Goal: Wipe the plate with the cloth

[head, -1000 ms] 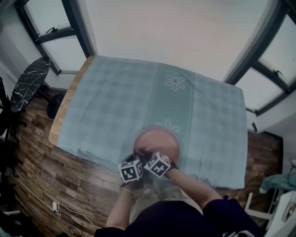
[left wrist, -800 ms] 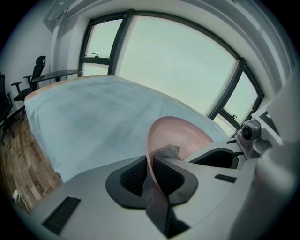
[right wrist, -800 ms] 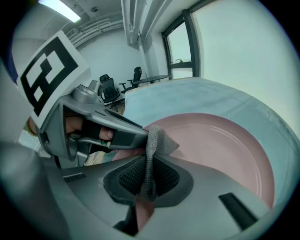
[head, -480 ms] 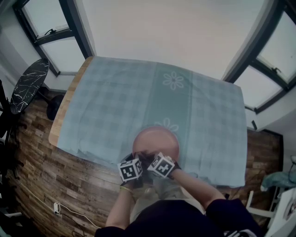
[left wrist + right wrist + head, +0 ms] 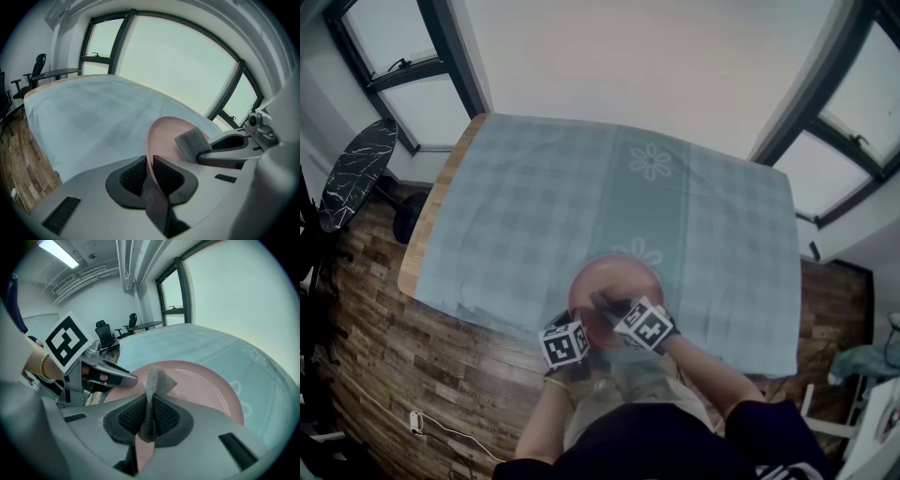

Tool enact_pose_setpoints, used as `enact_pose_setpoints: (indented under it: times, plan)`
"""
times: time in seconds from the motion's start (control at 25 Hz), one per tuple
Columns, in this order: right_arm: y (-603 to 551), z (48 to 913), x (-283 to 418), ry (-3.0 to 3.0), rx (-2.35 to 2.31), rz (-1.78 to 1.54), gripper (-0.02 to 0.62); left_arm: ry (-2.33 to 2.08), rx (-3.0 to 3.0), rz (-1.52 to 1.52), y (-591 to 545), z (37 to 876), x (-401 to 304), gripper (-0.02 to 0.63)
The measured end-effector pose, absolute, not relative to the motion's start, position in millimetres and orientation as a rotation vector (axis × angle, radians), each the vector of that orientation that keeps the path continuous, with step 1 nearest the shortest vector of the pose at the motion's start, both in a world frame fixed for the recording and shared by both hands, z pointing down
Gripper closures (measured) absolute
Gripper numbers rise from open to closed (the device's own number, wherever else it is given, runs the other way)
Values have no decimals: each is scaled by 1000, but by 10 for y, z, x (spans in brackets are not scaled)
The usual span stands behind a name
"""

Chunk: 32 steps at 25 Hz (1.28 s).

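Checked tablecloth (image 5: pixel 534 206): left claw (image 5: pixel 149 172) clamps pink plate (image 5: pixel 164 133) rim; right claw (image 5: pixel 149 418) pinches grey cloth (image 5: pixel 158 380) over plate.

Tablecloth (image 5: pixel 534 206) open far side, plate (image 5: pixel 619 277) near front edge

One pink plate (image 5: pixel 623 281), one grey cloth (image 5: pixel 157 380), two hand-held grippers, left (image 5: pixel 150 173) and right (image 5: pixel 149 418), one tablecloth (image 5: pixel 534 206), one worktop (image 5: pixel 427 225), seemingly two office chairs (image 5: pixel 107 337).
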State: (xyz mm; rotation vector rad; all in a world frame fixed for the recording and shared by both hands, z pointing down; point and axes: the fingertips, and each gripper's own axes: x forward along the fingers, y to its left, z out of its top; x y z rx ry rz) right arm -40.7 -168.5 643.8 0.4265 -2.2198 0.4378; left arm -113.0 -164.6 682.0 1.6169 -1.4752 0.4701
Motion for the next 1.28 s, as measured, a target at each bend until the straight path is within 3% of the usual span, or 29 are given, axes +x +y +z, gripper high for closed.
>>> enact_pose_setpoints:
  times: [0.64, 1.28]
  plan:
    - [-2497, 6681, 24, -2009, 608, 250, 561, -1460, 1597, 478, -1613, 6853, -1147, 552]
    - [-2487, 6744, 14, -1947, 594, 240, 561, -1460, 1609, 473, -1624, 6860, -1139, 551]
